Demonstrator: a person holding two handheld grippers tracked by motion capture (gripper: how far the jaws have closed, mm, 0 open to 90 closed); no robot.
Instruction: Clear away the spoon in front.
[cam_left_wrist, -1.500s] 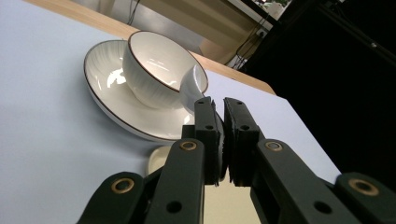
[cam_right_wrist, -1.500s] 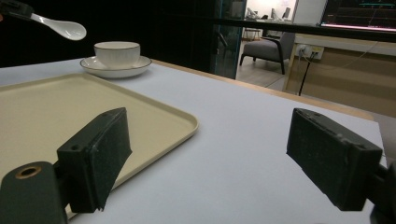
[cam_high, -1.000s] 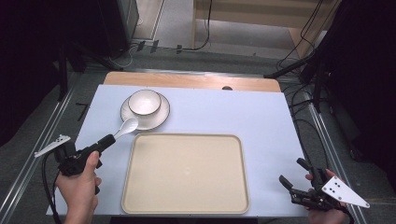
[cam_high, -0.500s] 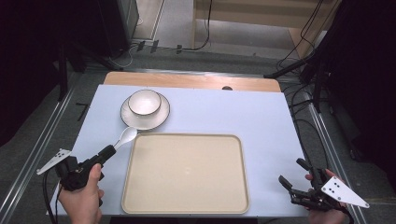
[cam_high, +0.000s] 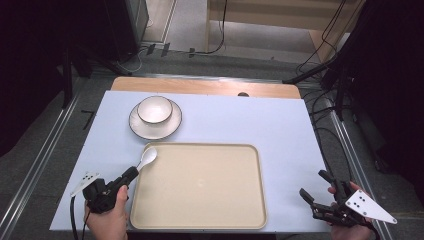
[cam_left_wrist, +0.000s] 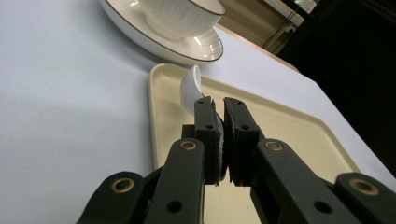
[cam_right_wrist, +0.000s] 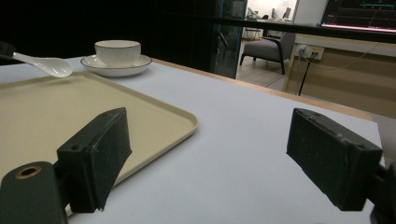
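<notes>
Spoon (cam_high: 148, 158) clamped in left gripper (cam_high: 131, 173), over tray (cam_high: 200, 220).

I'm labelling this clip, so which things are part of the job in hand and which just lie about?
In the job:
- white spoon, clamped by its handle in the left gripper
- beige tray, whose corner the spoon's bowl hangs over

Lying about:
- bowl on its saucer, beyond the tray
- right gripper, open, at the near right edge of the table

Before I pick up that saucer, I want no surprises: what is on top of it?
A white bowl with a dark rim stands on the saucer. What is inside the bowl, and the saucer's middle beneath it, cannot be seen.
</notes>
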